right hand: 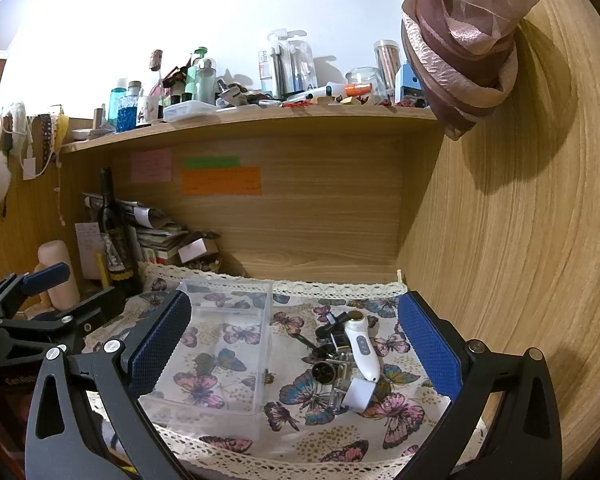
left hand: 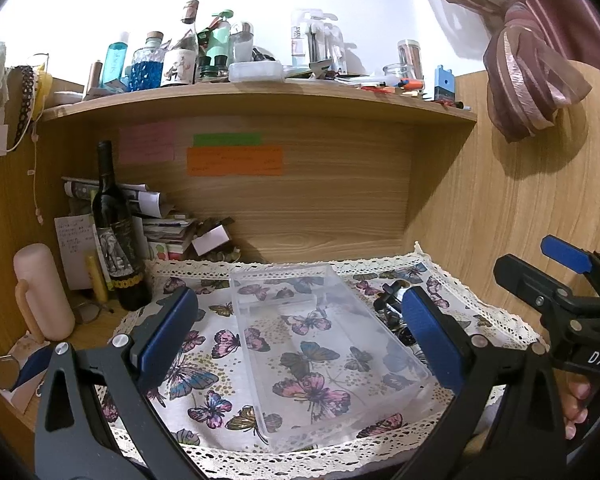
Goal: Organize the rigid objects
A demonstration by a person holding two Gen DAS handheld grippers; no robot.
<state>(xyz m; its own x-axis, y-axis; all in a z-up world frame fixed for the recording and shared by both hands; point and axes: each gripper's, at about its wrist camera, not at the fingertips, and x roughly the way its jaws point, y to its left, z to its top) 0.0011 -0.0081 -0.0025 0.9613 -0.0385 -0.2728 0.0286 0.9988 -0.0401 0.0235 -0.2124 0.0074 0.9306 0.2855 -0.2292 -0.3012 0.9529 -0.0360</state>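
A clear plastic box (left hand: 320,344) lies empty on the butterfly cloth (left hand: 204,372); it also shows in the right wrist view (right hand: 220,344). To its right lies a small pile of objects: a white handheld device (right hand: 362,346), a white cube (right hand: 359,395), a black round cap (right hand: 323,372) and dark metal pieces (right hand: 332,344). Part of the pile (left hand: 390,304) shows behind my left gripper's finger. My left gripper (left hand: 300,336) is open, above the box. My right gripper (right hand: 296,344) is open, above the box's right edge and the pile.
A dark wine bottle (left hand: 114,232), a pink flask (left hand: 42,292) and stacked papers (left hand: 160,224) stand at the back left. A shelf (left hand: 260,100) crowded with bottles runs overhead. A wooden side wall (right hand: 520,220) closes the right. A curtain (left hand: 532,60) hangs at the top right.
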